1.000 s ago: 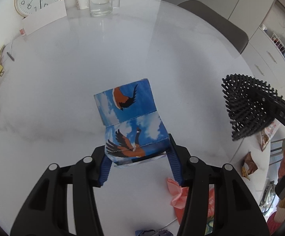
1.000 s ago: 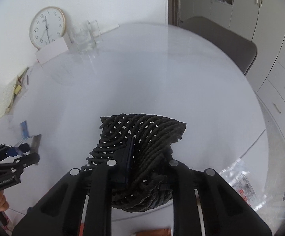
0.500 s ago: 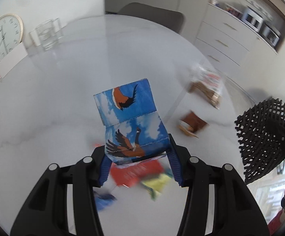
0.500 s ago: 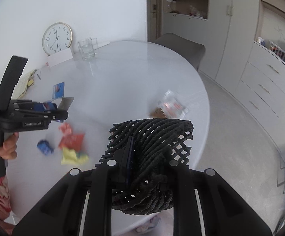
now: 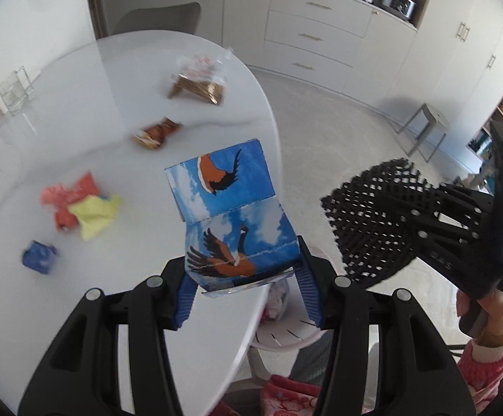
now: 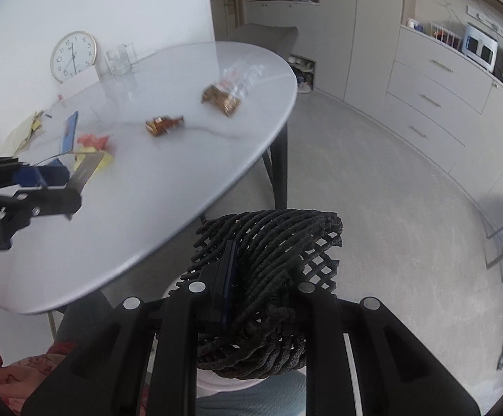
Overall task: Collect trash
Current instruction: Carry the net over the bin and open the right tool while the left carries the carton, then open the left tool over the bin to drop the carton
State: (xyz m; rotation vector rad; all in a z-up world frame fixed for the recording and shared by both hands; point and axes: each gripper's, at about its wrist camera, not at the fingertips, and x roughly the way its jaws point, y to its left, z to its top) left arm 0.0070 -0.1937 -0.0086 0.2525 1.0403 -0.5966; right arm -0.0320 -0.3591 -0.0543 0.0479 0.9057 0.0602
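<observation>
My left gripper (image 5: pixel 242 274) is shut on a blue carton with bird pictures (image 5: pixel 227 208), held above the near edge of the white table (image 5: pixel 119 159). My right gripper (image 6: pixel 251 298) is shut on a black woven mesh piece (image 6: pixel 272 242), off the table's edge over the floor; it also shows in the left wrist view (image 5: pixel 383 215). On the table lie a red and yellow crumpled wrapper (image 5: pixel 81 204), a blue crumpled scrap (image 5: pixel 38 256), an orange snack wrapper (image 5: pixel 156 133) and a clear bag with brown contents (image 5: pixel 199 79).
A white bin with trash inside (image 5: pixel 282 315) stands under the table edge below my left gripper. A clock (image 6: pixel 73 56), a glass jug (image 6: pixel 119 59) and papers (image 6: pixel 26 128) sit at the table's far side. A grey chair (image 5: pixel 157 17) and cabinets (image 5: pixel 320 31) stand beyond.
Both grippers have pulled back and swung right, away from the table's middle toward its edge. The carton and the mesh stay gripped. Scattered wrappers and the bin have come into view.
</observation>
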